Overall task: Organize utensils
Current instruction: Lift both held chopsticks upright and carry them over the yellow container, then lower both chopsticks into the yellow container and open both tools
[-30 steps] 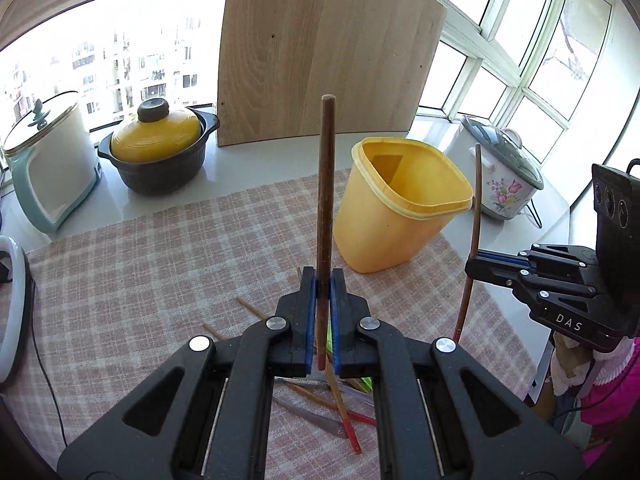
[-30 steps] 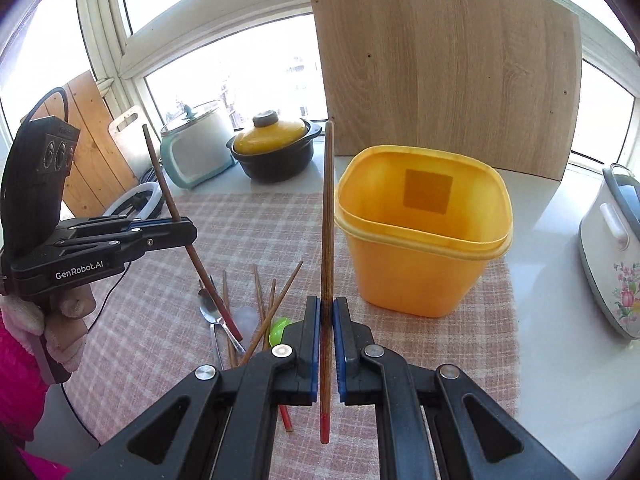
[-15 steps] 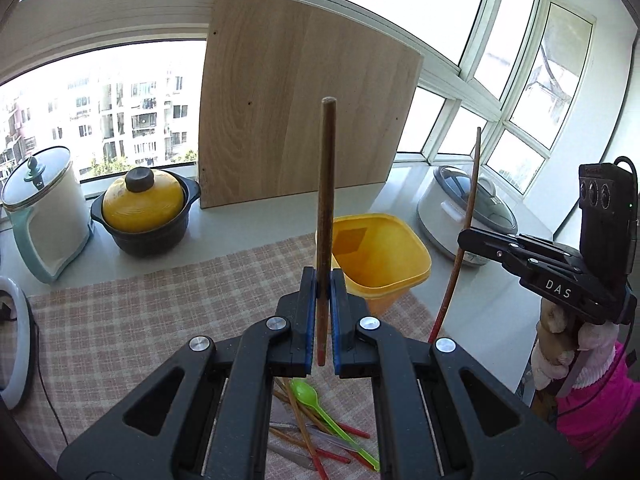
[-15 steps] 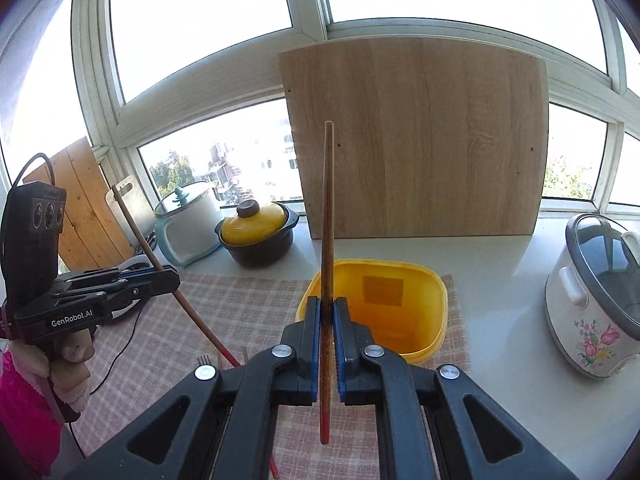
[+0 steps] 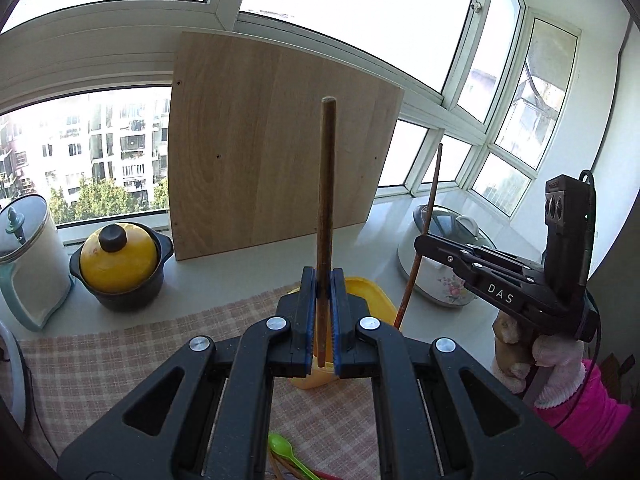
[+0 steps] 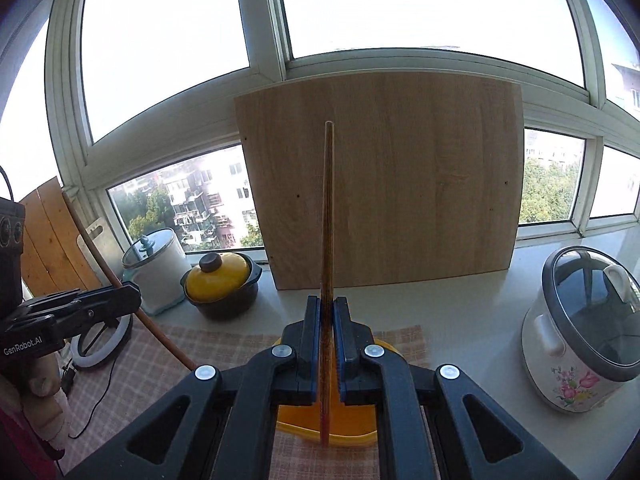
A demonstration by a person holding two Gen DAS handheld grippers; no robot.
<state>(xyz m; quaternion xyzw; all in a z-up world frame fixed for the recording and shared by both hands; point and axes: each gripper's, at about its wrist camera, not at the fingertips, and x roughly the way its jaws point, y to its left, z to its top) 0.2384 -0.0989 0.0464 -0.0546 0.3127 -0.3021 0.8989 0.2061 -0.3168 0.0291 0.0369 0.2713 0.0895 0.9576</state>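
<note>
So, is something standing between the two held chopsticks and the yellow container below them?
Nothing visible does. The left gripper and right gripper each hold a chopstick upright above the yellow container, whose mouth the grippers mostly hide.

The left black plastic two-finger gripper (image 5: 323, 300) has blue pads (image 5: 308, 320) and 4 silver screws; white lettering reads "GenRobot.AI". The right black plastic two-finger gripper (image 6: 327, 328) matches, marked "DAS". A pale fuzzy glove (image 5: 558, 364) meets a bright pink sleeve (image 5: 592, 408)
</note>
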